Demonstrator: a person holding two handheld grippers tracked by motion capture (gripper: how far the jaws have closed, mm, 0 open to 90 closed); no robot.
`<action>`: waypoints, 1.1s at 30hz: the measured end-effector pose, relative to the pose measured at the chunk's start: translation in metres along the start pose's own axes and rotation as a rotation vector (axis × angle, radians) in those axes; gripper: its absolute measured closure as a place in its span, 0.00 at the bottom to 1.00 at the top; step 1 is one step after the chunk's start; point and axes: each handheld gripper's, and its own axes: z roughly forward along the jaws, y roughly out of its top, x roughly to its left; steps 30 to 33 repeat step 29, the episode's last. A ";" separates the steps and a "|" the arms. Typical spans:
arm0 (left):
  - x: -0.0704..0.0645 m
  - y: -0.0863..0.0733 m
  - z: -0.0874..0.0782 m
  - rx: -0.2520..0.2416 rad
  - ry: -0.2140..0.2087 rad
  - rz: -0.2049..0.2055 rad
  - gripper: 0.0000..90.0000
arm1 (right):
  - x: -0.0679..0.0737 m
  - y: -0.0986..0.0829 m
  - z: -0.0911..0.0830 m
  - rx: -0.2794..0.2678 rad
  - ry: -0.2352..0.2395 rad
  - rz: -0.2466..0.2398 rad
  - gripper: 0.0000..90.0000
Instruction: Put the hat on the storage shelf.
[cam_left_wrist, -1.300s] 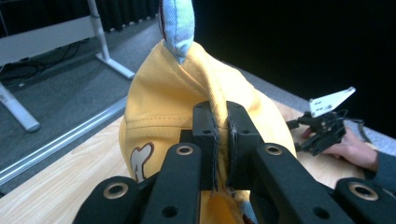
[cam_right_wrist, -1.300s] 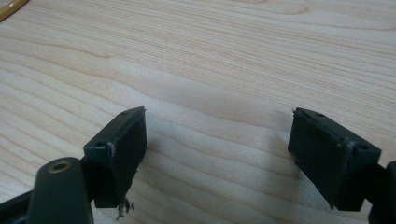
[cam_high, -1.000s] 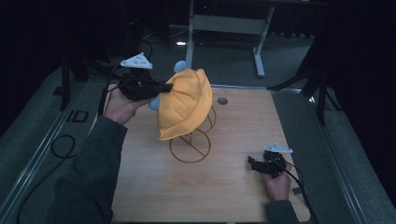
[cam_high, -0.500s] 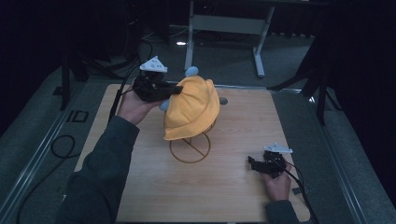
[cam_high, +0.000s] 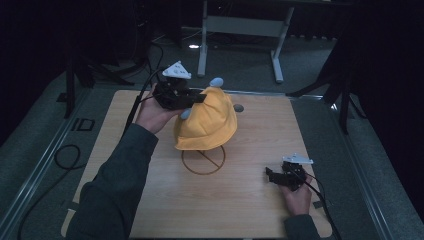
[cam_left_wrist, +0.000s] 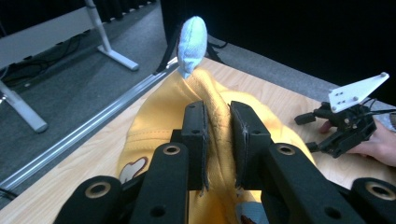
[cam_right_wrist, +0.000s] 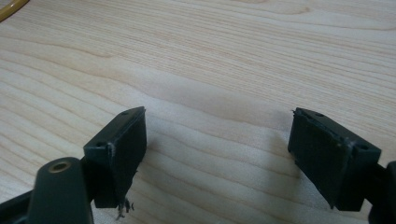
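A yellow cloth hat (cam_high: 207, 122) with pale blue ear-like tips (cam_high: 216, 81) hangs above the wooden table, over a ring-shaped wire stand base (cam_high: 203, 160). My left gripper (cam_high: 197, 99) is shut on a fold of the yellow hat (cam_left_wrist: 219, 140) near its top, with the jaws pinching the fabric from both sides. One blue tip (cam_left_wrist: 192, 39) stands up just beyond the jaws. My right gripper (cam_high: 270, 176) rests low at the table's front right, open, with bare wood between its jaws (cam_right_wrist: 217, 135).
The wooden table (cam_high: 250, 200) has bare room in front and to the right of the stand. A small round grey hole or plug (cam_high: 239, 107) sits behind the hat. Metal table legs (cam_high: 202, 50) stand on the floor beyond the far edge.
My left gripper has lifted the hat up and back toward the far side, off the stand's top. The right gripper has stayed in place.
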 end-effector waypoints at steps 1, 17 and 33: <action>-0.001 0.000 0.002 0.003 -0.003 0.003 0.85 | 0.000 0.000 0.000 0.001 0.001 0.000 0.22; -0.008 0.001 0.007 0.008 0.024 0.010 0.65 | 0.000 0.000 0.000 0.000 0.001 0.001 0.21; 0.005 -0.001 -0.021 -0.070 0.071 -0.055 0.55 | 0.000 0.000 0.000 0.000 0.001 0.000 0.21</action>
